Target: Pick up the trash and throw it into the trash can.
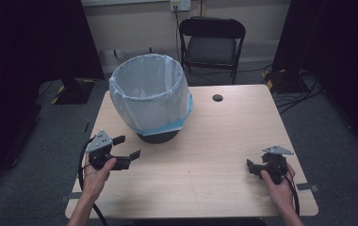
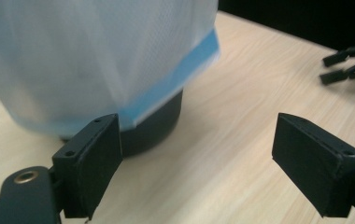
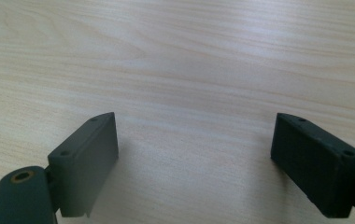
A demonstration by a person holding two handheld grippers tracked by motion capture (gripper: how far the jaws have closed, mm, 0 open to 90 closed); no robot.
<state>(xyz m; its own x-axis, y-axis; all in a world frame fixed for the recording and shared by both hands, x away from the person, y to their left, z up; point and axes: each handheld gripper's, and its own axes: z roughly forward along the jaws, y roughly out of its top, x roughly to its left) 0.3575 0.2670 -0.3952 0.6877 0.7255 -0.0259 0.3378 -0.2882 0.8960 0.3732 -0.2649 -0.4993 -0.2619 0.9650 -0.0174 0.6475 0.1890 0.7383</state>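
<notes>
Item 1, my left gripper (image 1: 126, 147): at about 8 o'clock on the table (image 1: 224, 141), jaws spread wide and holding nothing, aimed toward 2 o'clock at the bin's foot. In the left gripper view one pad sits just before the blue hem, the other stands well off over bare wood.

Item 2, waste bin (image 1: 157, 136): dark round body, upright, at about 11 o'clock from the table's centre, near my left gripper. I judge it light and stiff, easy to tip if pushed high.

Item 3, bin liner (image 1: 149, 92): thin white film with a blue hem band (image 2: 185, 77), draped over the rim and hanging down the outside almost to the base. I judge it very light, soft, slippery and easy to tear. Best hold, as I see it: pinch the loose hem skirt at the bin's 5 o'clock side, or the fold over the rim; a grip on the taut wall would likely slide off.

Item 4, cable hole (image 1: 217, 98): small dark round opening at 1 o'clock, clear of the work.

Item 5, my right gripper (image 1: 251, 166): at 4 o'clock, jaws apart and empty over bare wood, well away from the bin.

Item 6, folding chair (image 1: 212, 40): beyond the far edge at 12 o'clock, no obstacle.

Nothing lies between my left gripper and the hem.
</notes>
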